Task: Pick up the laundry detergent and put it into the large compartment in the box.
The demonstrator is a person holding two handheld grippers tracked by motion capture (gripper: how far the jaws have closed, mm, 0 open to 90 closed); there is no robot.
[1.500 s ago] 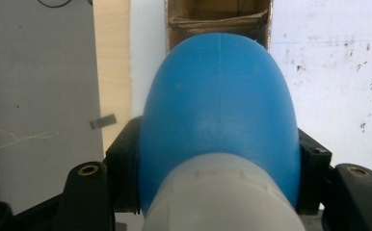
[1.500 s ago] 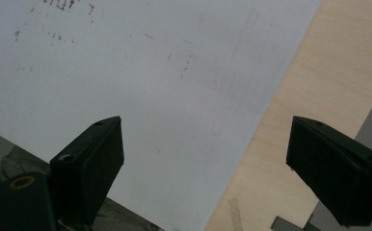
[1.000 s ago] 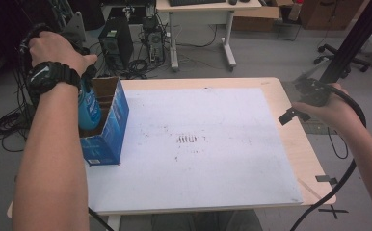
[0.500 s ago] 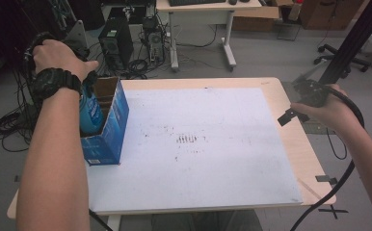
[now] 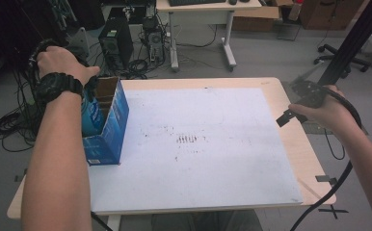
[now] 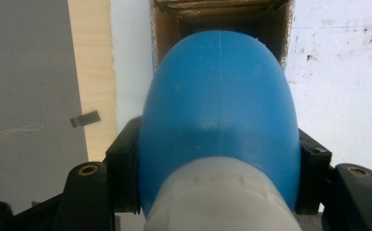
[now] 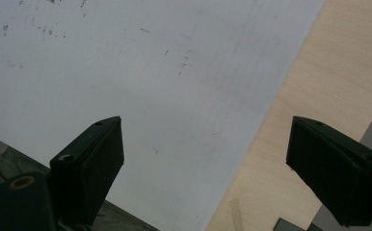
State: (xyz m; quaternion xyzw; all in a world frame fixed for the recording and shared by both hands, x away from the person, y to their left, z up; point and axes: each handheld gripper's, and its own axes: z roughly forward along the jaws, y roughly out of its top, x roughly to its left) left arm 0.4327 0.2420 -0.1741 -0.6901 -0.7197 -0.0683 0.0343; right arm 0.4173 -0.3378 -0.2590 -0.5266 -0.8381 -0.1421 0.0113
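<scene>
1 blue bottle (image 6: 220, 125) with a pale grey-white cap end nearest the camera shows large in the left gripper view, smooth and rounded, with a faint seam along its middle. The left gripper (image 6: 218, 183) is closed on the bottle, a black jaw pressed to each of its sides, and holds it with its far end at the mouth of an open blue carton (image 5: 108, 120), whose brown cardboard inside (image 6: 218, 19) shows just beyond the bottle. In the high view the carton stands at the left edge of the worktop (image 5: 299, 144), under the left hand (image 5: 61, 62), which wears a black watch (image 5: 59, 86). The right gripper (image 7: 208, 159) hangs over the right edge of the worktop with its 2 jaws spread wide and nothing between them; the right hand (image 5: 326, 113) holds it there, well apart from the carton. The worktop is light wood covered by a white sheet (image 5: 198, 144) speckled with dark marks. Beyond it lie a grey floor, a desk (image 5: 203, 7), a computer tower (image 5: 111, 41), tangled cables and an office chair (image 5: 340, 50).
</scene>
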